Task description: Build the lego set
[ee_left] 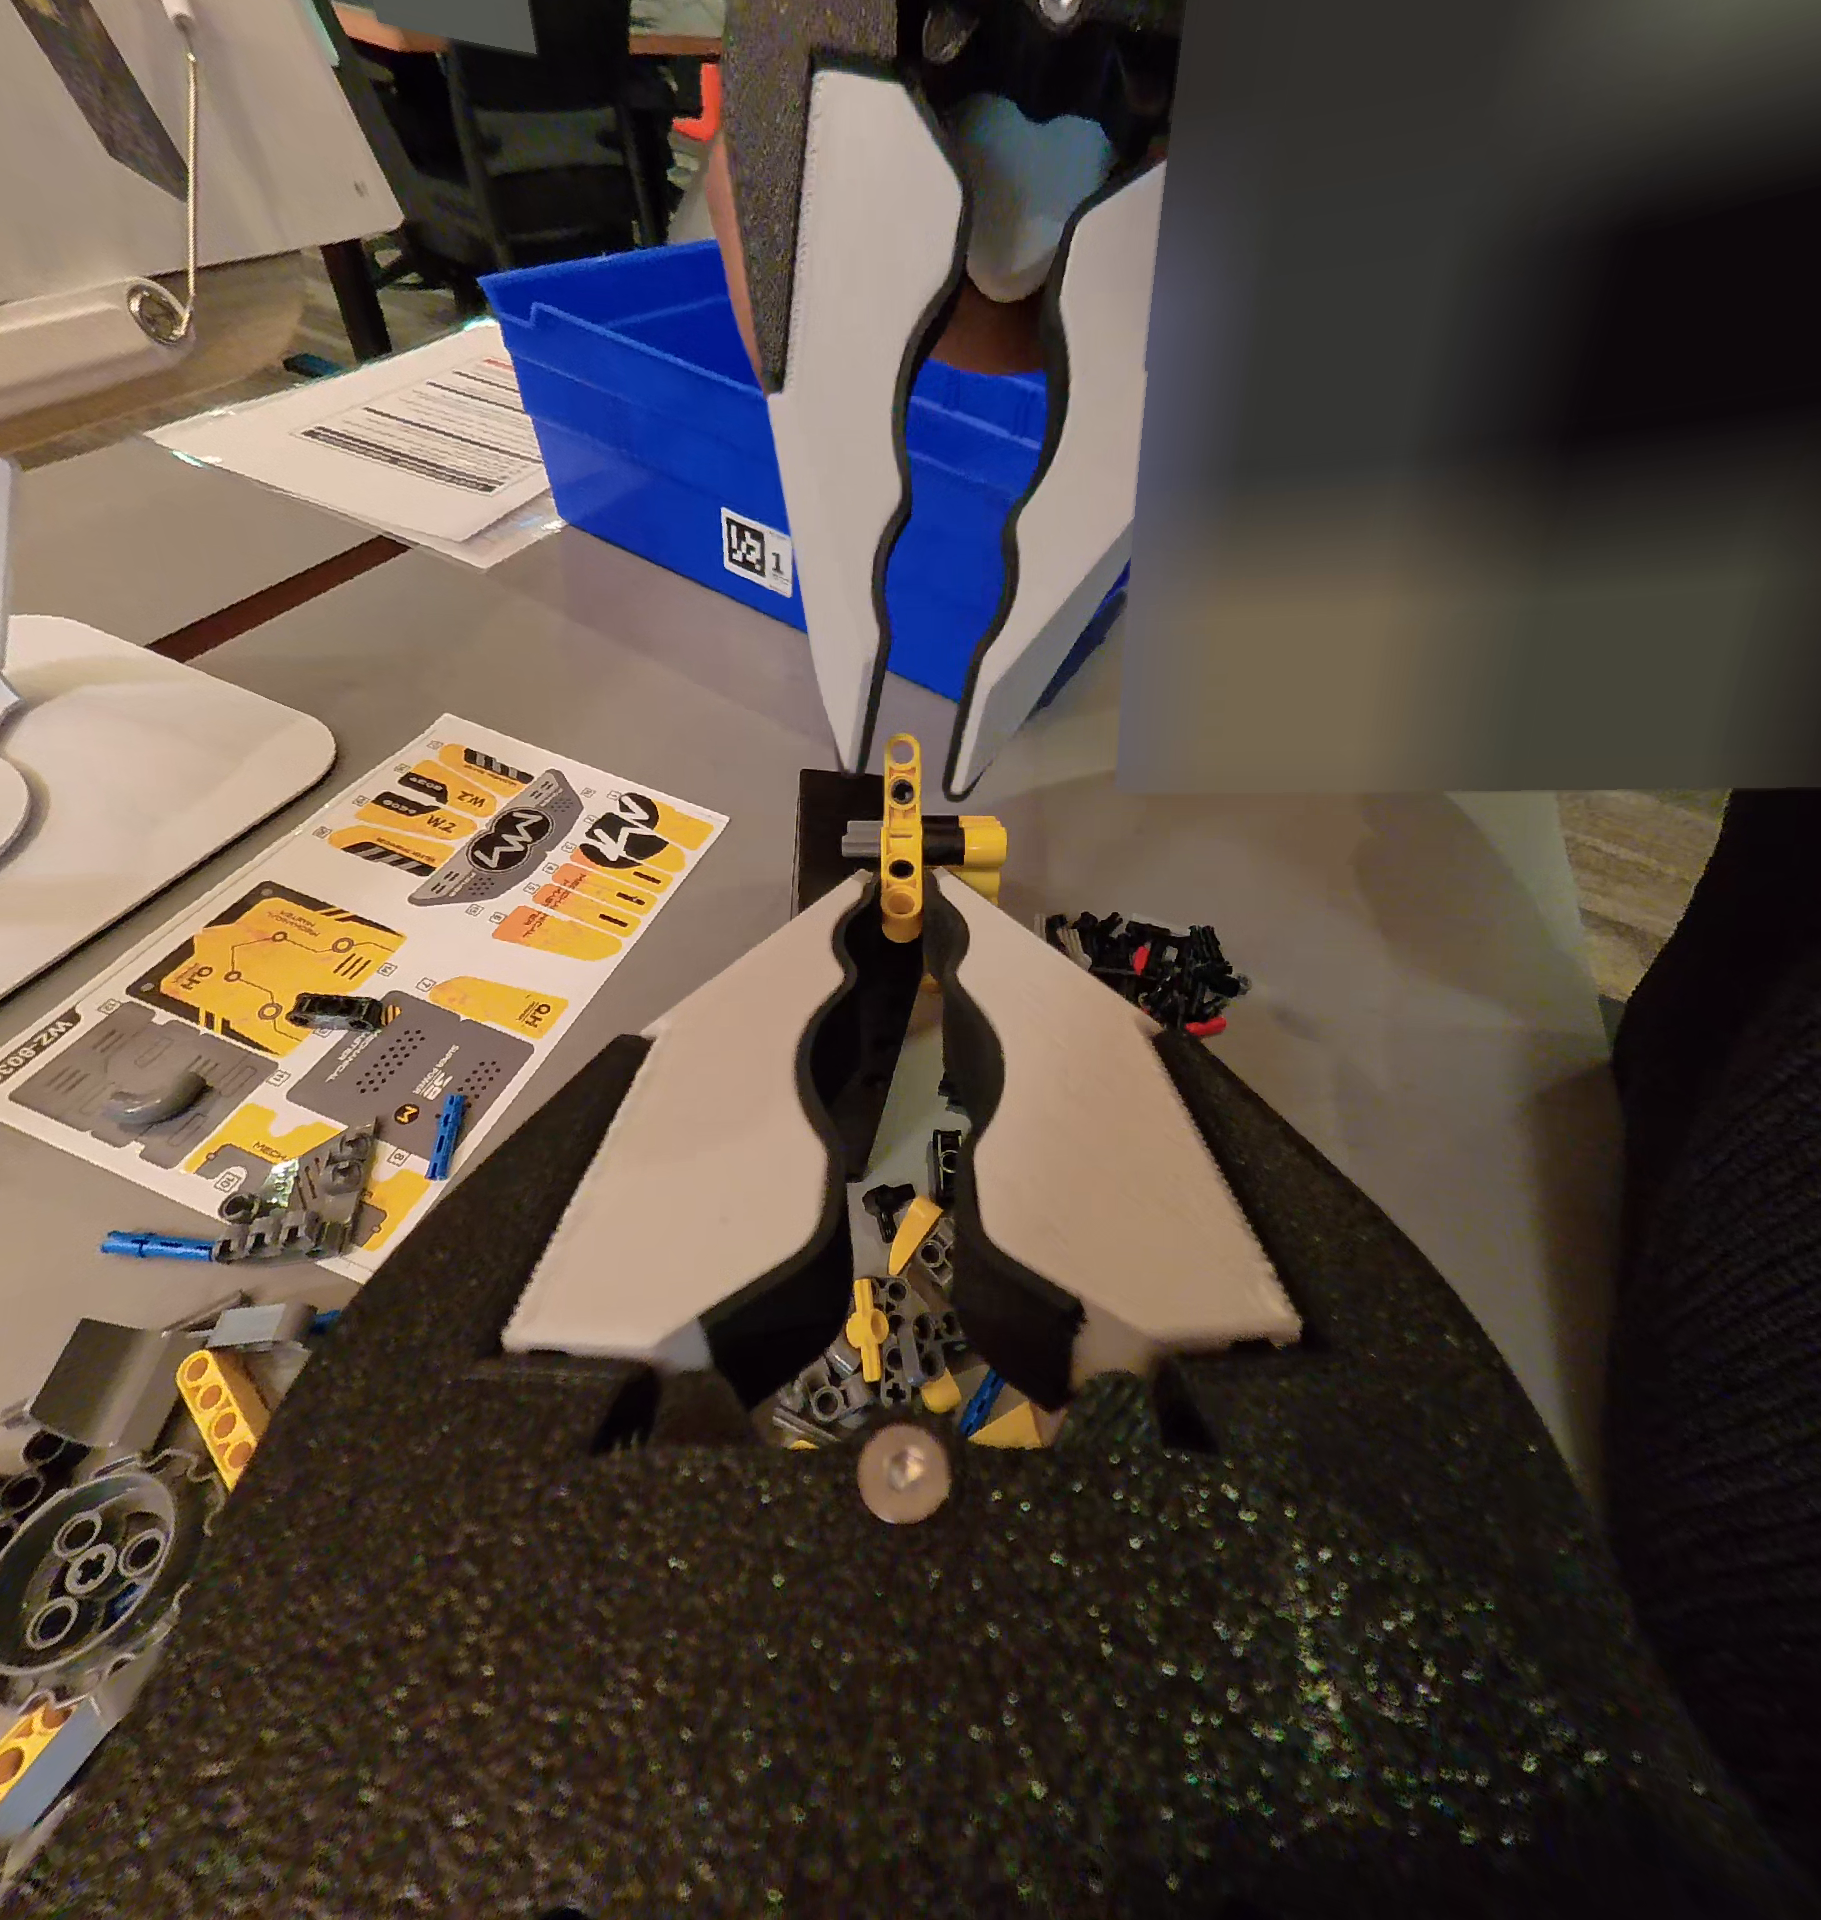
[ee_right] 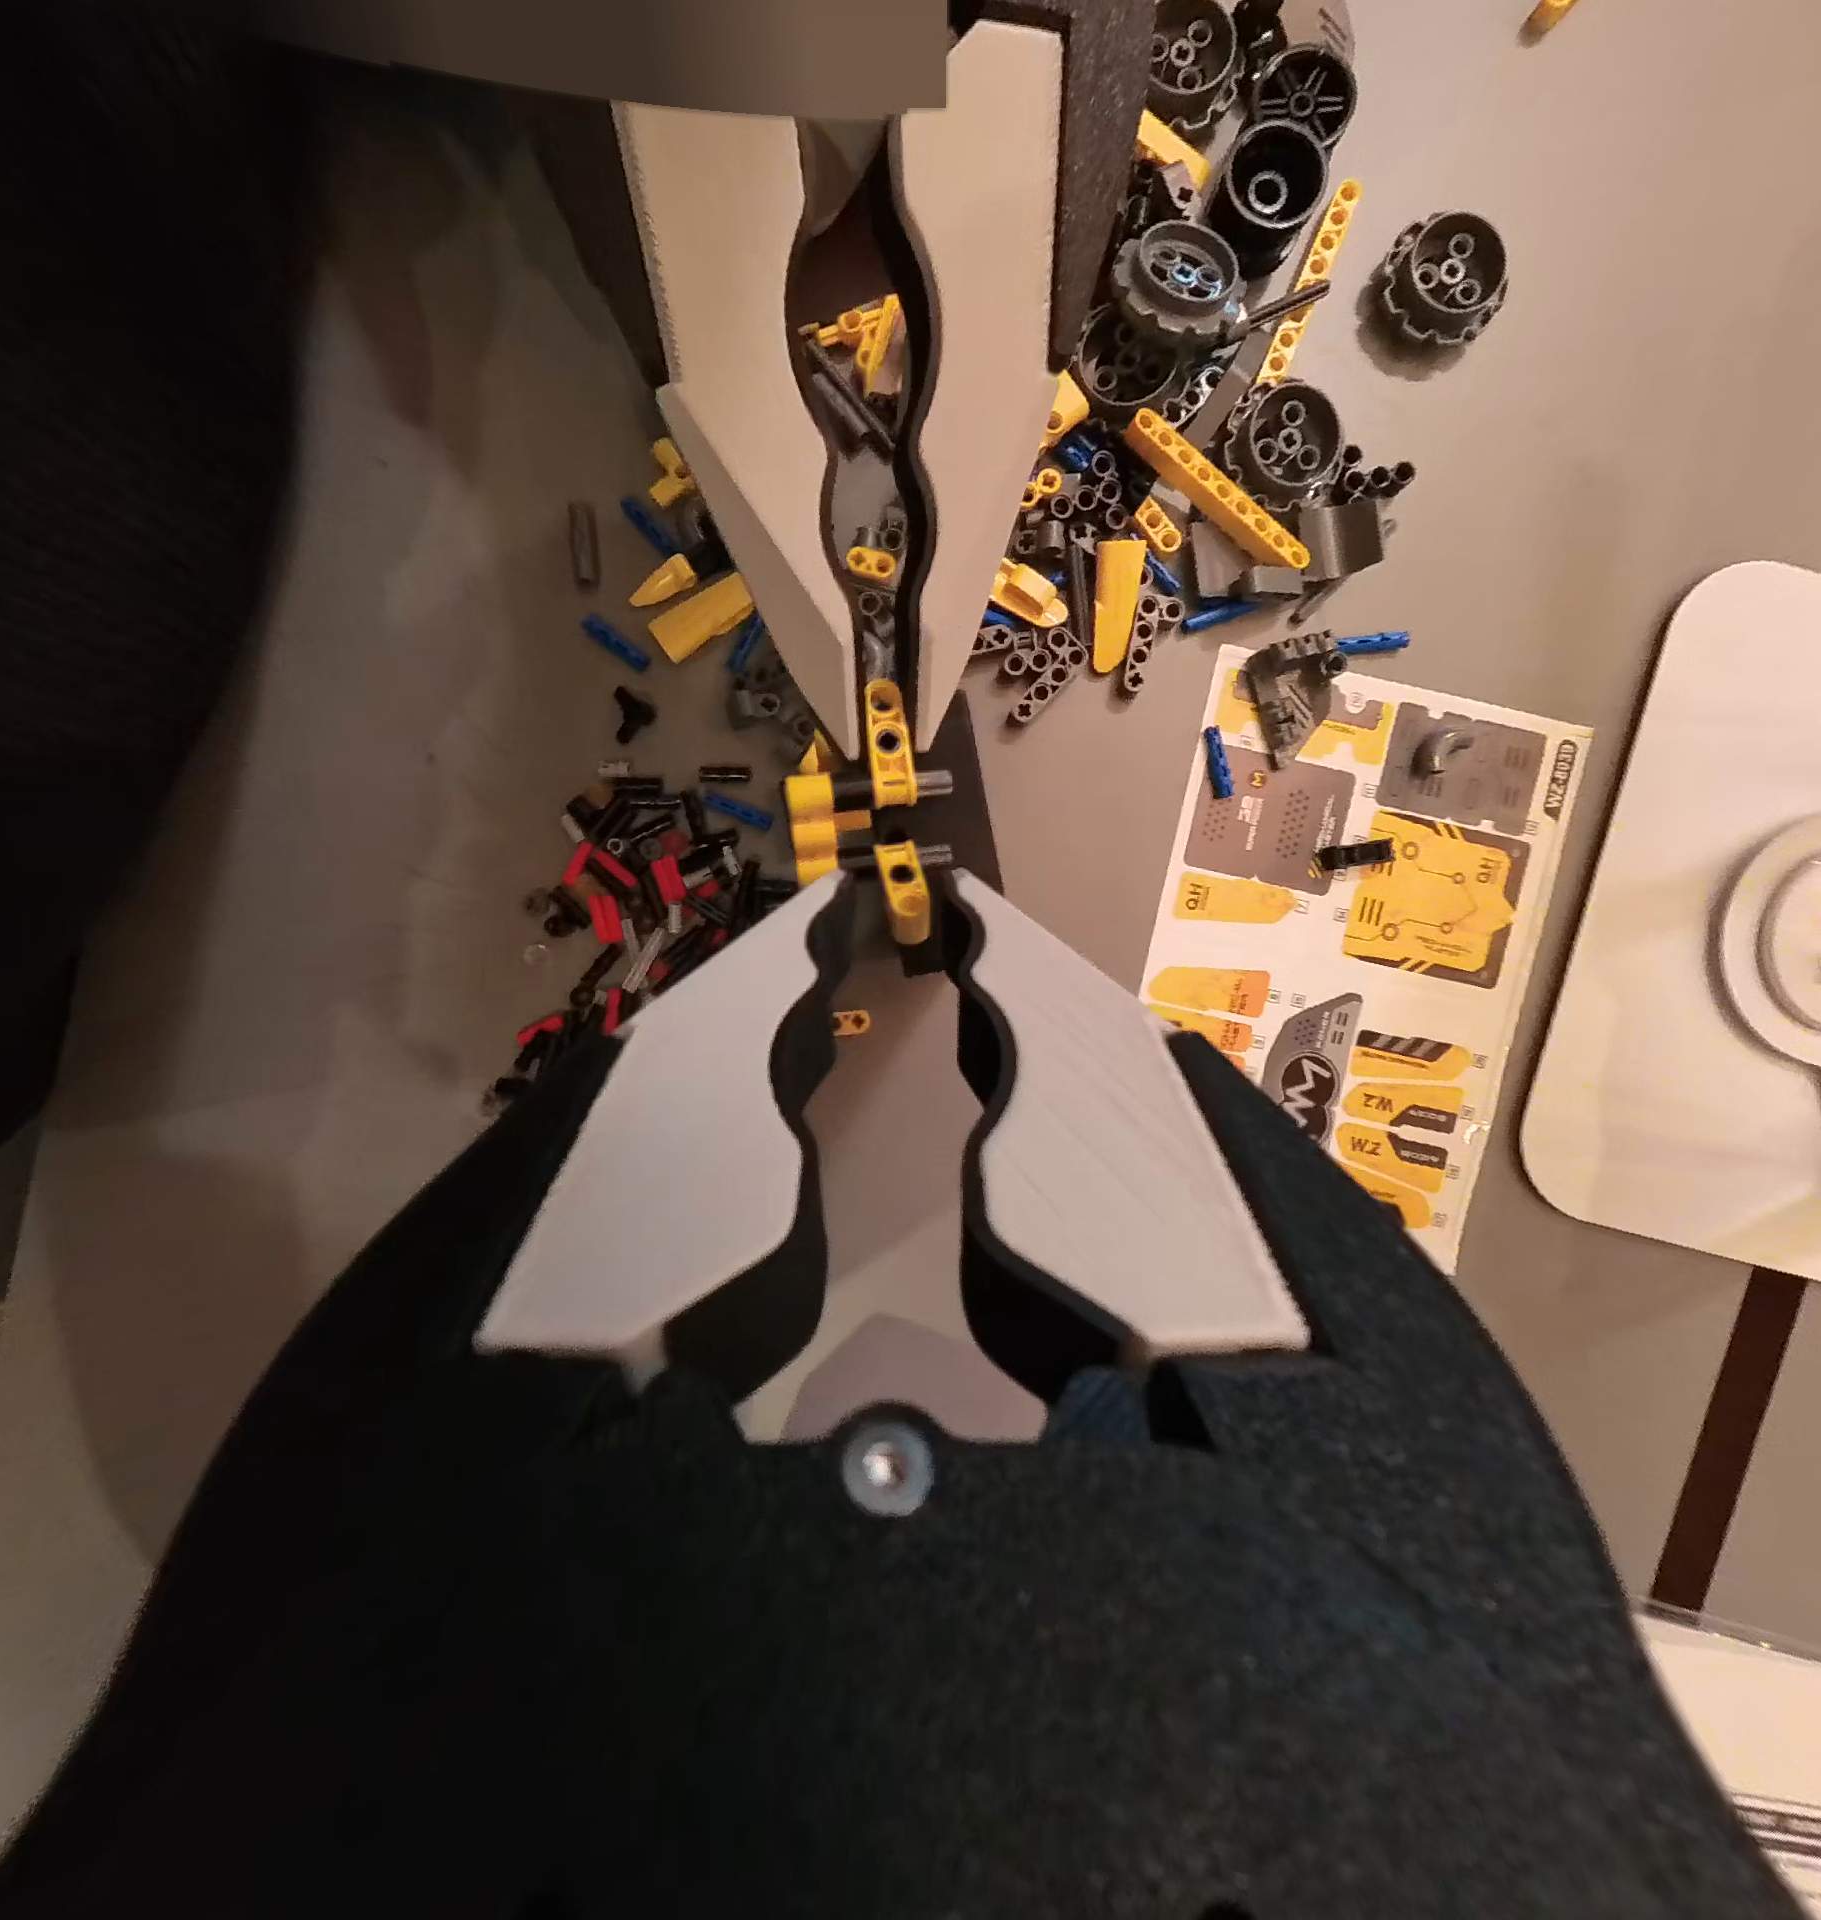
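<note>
A small yellow assembly of a short holed beam, black and grey pins and a yellow block is held between my two grippers above the grey table. My left gripper is shut on its near end. In the right wrist view the left gripper comes down from the top onto the assembly. My right gripper is shut on the opposite end, and in the left wrist view it reaches in from above. A black block stands just behind the assembly.
A sticker sheet with loose parts lies left of the grippers. A heap of black and red pins, a pile of beams and grey wheels, a blue bin, a white stand base and a printed paper surround them. The grippers are tip to tip, or close to it.
</note>
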`<state>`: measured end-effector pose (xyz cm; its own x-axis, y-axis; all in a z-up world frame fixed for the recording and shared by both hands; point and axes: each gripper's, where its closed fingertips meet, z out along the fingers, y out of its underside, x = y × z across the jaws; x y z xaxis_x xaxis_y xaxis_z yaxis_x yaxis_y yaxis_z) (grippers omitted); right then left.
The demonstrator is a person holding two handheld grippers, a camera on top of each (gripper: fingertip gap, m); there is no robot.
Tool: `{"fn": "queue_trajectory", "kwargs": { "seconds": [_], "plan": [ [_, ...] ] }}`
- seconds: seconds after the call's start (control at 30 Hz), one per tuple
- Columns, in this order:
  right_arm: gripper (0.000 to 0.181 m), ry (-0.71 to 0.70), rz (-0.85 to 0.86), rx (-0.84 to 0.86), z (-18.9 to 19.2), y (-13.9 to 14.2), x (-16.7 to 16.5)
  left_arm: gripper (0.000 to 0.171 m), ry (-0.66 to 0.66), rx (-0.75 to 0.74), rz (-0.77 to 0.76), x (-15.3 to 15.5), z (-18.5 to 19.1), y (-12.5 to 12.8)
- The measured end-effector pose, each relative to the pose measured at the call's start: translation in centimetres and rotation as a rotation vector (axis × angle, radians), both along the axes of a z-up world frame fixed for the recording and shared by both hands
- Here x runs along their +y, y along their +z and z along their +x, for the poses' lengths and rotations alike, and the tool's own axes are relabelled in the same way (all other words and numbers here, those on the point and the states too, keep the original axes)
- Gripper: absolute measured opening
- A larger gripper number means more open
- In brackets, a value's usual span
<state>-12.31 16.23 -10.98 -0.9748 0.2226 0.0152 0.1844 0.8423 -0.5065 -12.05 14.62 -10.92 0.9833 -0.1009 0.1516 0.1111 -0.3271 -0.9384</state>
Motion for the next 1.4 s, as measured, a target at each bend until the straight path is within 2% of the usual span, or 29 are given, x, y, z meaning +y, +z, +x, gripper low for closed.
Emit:
{"fn": "queue_trajectory", "kwargs": {
  "seconds": [0.23, 0.8, 0.97, 1.17, 1.4],
  "plan": [
    [0.009, -0.009, -0.008, 0.035, 0.0, -0.4, 0.6, 0.007, -0.002, 0.002, -0.001, 0.0, 0.0, 0.0],
    [0.009, -0.226, -0.353, 0.093, -0.2, -0.5, 0.8, 0.007, 0.006, -0.015, -0.055, 0.2, -0.3, 0.0],
    [0.009, -0.254, -0.442, 0.099, -0.4, -0.5, 0.4, 0.007, 0.000, -0.030, -0.071, -0.2, -0.6, 0.0],
    [0.009, -0.275, -0.521, 0.139, -0.4, -0.5, -0.3, 0.007, -0.047, 0.040, -0.086, -0.9, -0.7, 0.2],
    [0.009, -0.283, -0.651, 0.171, -0.6, 0.3, -0.7, 0.007, -0.065, -0.006, -0.058, -1.2, -0.9, 1.0]
  ]
}}
